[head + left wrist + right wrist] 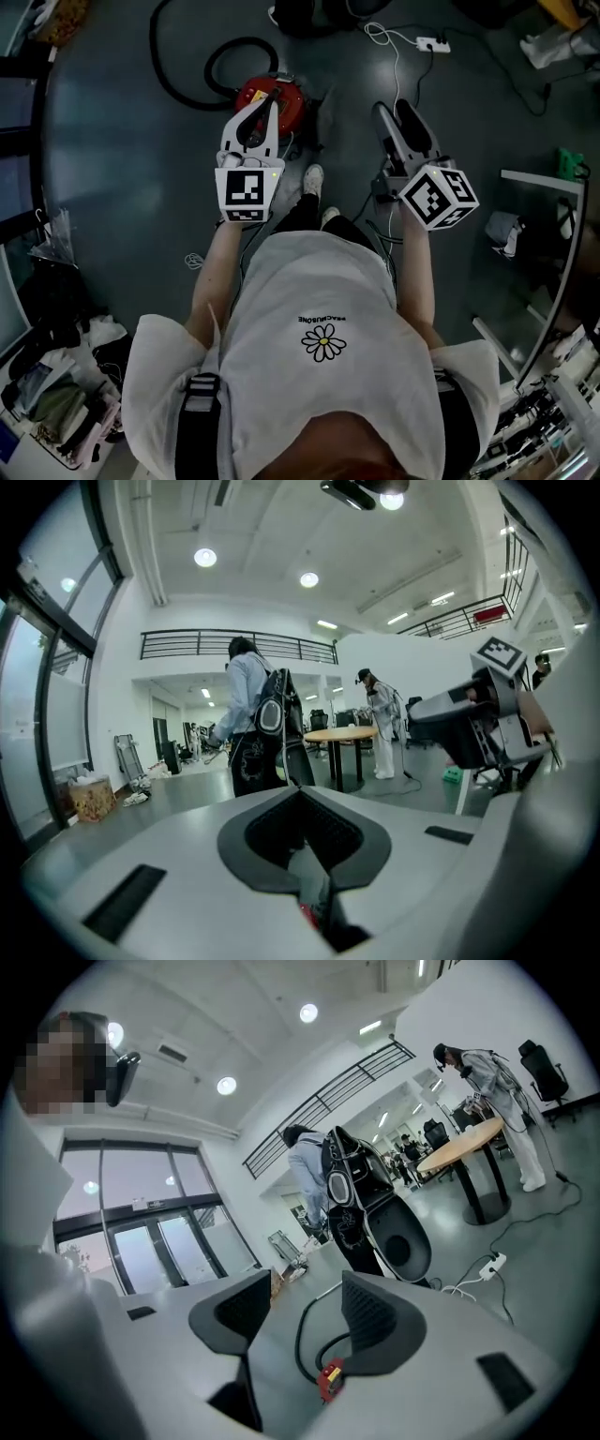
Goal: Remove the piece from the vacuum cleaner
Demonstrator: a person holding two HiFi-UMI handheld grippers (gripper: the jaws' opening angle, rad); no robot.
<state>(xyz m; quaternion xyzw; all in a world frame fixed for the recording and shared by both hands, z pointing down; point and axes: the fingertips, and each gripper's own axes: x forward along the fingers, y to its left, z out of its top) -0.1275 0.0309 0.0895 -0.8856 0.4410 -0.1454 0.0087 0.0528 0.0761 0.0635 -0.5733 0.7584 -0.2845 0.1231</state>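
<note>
Red vacuum cleaner (292, 105) ahead; left tongs (302, 794) pressed together empty, right tongs (305, 1290) wide apart, empty.

Two grippers, the left gripper (270, 103) and the right gripper (392, 107), carry two marker cubes, one each (248, 192) (439, 197). One red vacuum cleaner (292, 111) lies just past the left jaws' tips, with one black hose (210, 67) looping off beyond it. One white power strip (433, 43) lies farther out ahead of the right jaws. One round table (342, 734) stands far ahead of the left jaws, with two people beside it: one with a backpack (251, 714), one in white (382, 719)
</note>
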